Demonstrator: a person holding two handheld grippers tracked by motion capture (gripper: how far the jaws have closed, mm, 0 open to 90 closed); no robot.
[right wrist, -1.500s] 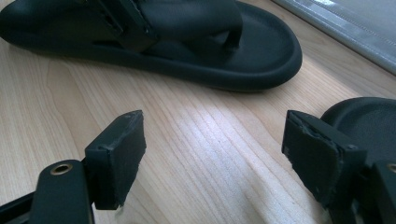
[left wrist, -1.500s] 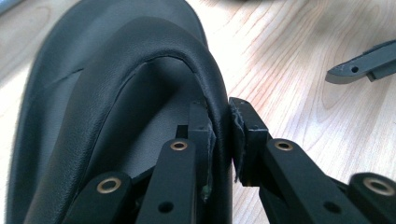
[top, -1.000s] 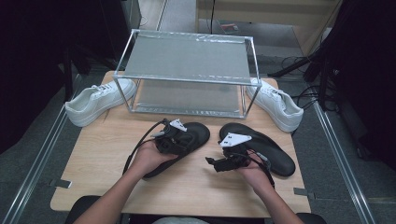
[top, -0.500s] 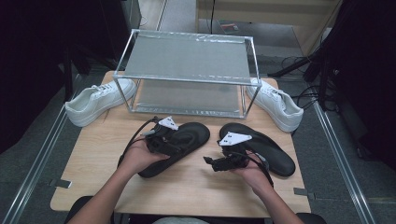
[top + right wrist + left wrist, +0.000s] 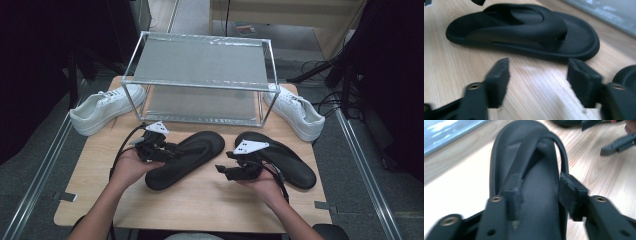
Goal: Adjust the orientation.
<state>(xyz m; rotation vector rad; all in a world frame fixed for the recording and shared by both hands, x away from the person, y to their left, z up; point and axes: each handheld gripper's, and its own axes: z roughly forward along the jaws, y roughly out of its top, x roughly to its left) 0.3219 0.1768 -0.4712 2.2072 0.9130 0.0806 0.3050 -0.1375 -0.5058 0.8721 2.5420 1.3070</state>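
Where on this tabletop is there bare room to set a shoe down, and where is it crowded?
Bare wood runs along the near edge of the table, in front of both black sandals, and at the near left corner below the left white sneaker. The middle is crowded: left sandal, right sandal and both grippers. The back is taken by the metal rack and the right sneaker.

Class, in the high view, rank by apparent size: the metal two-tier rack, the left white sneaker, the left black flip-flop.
1. Metal two-tier rack, clearly largest.
2. Left black flip-flop and left white sneaker look about alike; no ranking between them.
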